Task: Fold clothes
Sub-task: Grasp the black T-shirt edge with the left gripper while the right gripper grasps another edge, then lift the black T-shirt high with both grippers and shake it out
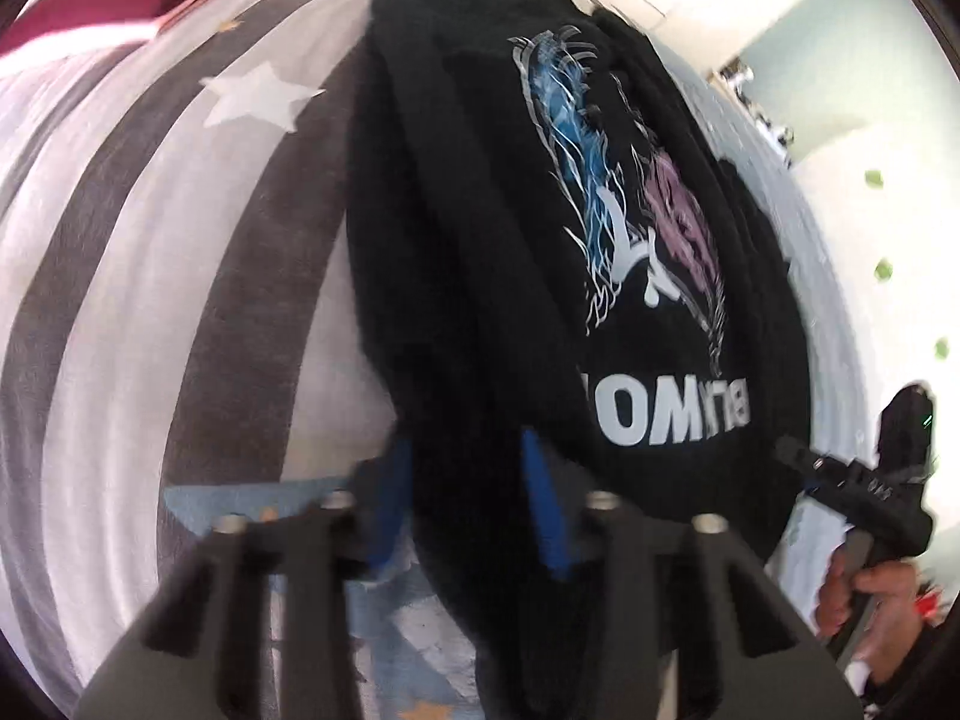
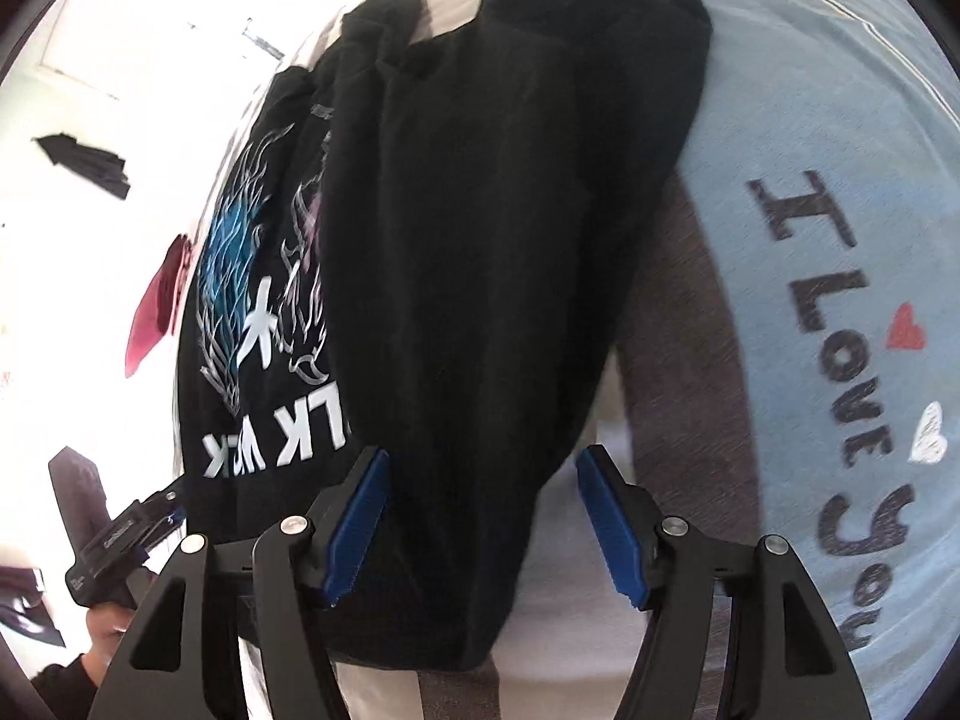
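The black T-shirt (image 1: 480, 240) lies on the striped bedcover (image 1: 120, 300), already doubled lengthwise into a narrow band, with its blue and pink print (image 1: 630, 210) partly covered by the folded-over side. Starting at the left, my left tongs (image 1: 468, 480) straddle the near edge of the shirt, blue pads (image 1: 543, 504) on either side of a thick bunch of cloth; the picture is blurred there, and I cannot tell whether they pinch it or merely stand around it. A maroon garment (image 1: 90, 0) lies far off at the top corner of the bed. Moving right, my right tongs (image 2: 480, 516) stand well apart, the left pad touching or just beside the folded edge, the right pad clear of it over bare cover, so nothing is gripped here. Further right the blue blanket (image 2: 840, 240) with its "I Love You" lettering shows beneath. I judge the sleeves and sides done; a crosswise fold bringing the near hem toward the collar is left, and then the maroon piece.
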